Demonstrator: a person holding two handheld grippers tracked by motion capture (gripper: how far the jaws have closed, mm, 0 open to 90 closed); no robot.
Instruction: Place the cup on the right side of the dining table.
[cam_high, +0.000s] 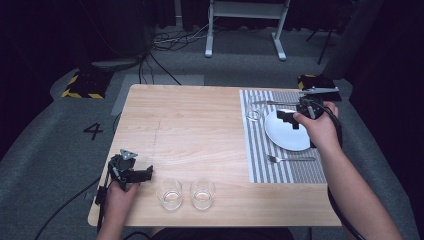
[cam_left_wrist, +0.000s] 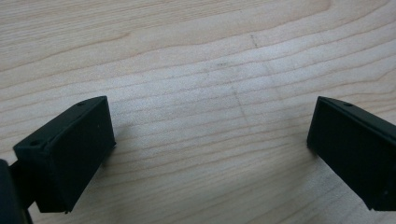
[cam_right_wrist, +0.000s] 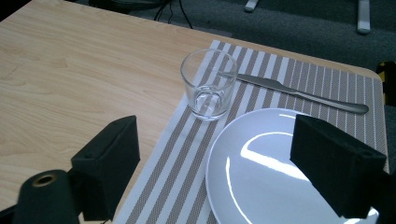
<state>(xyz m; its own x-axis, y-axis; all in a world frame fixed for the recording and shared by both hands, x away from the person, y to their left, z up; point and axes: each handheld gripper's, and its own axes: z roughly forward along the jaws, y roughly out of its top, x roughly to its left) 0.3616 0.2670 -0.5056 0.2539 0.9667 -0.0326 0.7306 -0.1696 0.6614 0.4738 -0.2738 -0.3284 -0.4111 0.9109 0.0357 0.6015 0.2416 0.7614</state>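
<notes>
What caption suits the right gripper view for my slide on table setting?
Open right gripper hovers over white plate, glass and knife on striped placemat.

I see a white plate (cam_right_wrist: 261, 186) on a mat (cam_right_wrist: 187, 163) striped grey and white — the glass (cam_right_wrist: 208, 84) is clear, the knife (cam_right_wrist: 303, 95) silver, the table (cam_right_wrist: 70, 70) pale wood grain, both grippers' jaws black.

One mark is showing: a dark number "4" (cam_high: 93, 131) is sitting on the grey floor (cam_high: 50, 150), left of the wooden table (cam_high: 195, 125).
</notes>
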